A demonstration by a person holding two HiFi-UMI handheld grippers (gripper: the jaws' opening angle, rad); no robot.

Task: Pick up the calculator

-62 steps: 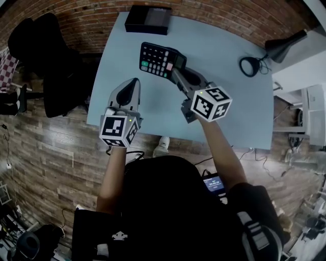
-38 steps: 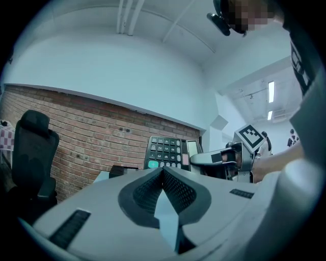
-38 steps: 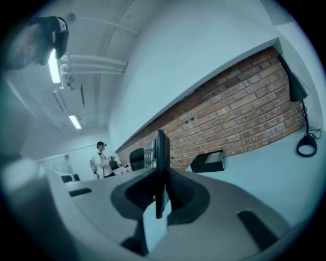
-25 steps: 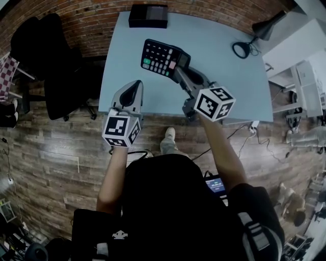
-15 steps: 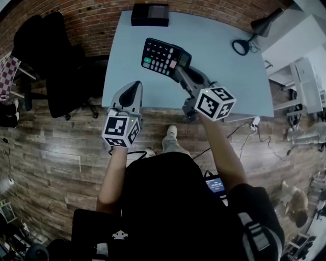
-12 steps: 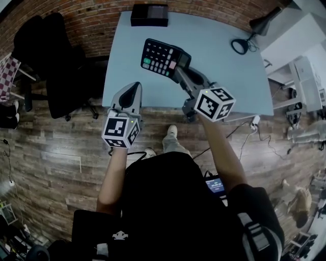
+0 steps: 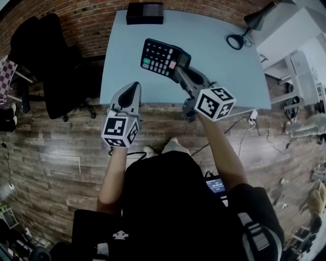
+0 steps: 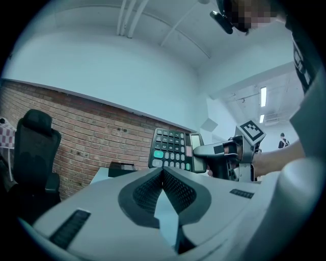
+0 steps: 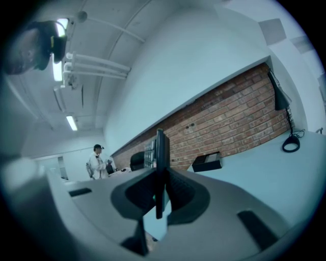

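Clamping the calculator [image 7: 164, 57] by its display end, the right gripper [image 7: 179, 71] holds it clear of the light blue table [image 7: 219, 76], over the stretch between the near edge and the back edge, left of the middle. From the head view the keypad faces up and to the left, green key at its near left corner. The right gripper view shows only the thin edge of the calculator, standing upright between the two pads with both pressed on it; it also takes in a desk lamp [image 9: 285, 117] by the table's far right corner and a distant person [image 9: 97, 162], neither of which the left gripper view shows. The left gripper view looks at the keys face-on, with the right gripper's marker cube [image 8: 251, 131] behind them. The left gripper [image 7: 133, 87] hovers by the near left edge of the table, its jaws closed tip to tip with nothing between them. A black box [image 7: 144, 12] sits at the back edge, and a black chair [image 7: 46, 61] stands off the left side.
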